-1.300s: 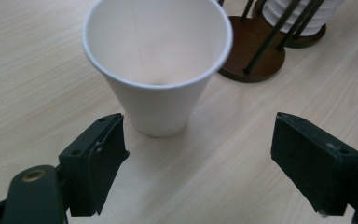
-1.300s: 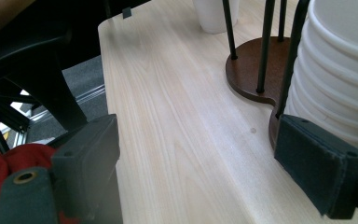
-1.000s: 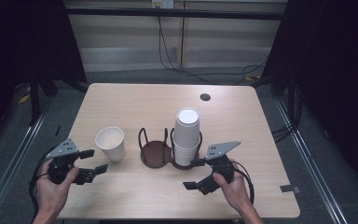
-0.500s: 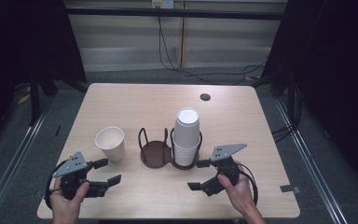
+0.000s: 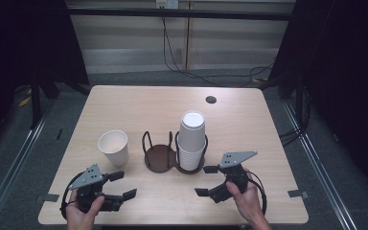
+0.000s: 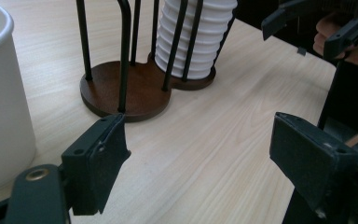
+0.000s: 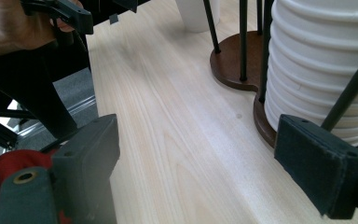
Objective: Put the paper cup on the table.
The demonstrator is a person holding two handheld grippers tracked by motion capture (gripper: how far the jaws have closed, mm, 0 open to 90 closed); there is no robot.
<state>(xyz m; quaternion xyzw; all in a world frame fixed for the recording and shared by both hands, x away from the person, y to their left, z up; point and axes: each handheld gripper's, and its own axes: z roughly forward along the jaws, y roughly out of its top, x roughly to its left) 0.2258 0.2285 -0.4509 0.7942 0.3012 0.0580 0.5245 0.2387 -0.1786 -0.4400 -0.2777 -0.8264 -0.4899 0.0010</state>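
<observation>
Cup (image 5: pixel 113 147) stands upright, loose on table (image 5: pixel 124 103), just left of holder (image 5: pixel 160 155), beyond your left gripper (image 5: pixel 122 185). Left gripper near table's front edge, jaws parted, just been opening, nothing between them. Right gripper (image 5: pixel 207 180) front-right of holder, jaws spread, empty. Holder's left bay empty; right bay holds cup stack (image 5: pixel 191 141). Step judged: cup freshly set down, hands clear. Next move likely: reach stack top with right gripper, grip rim lightly, steady holder so it doesn't lift.
</observation>
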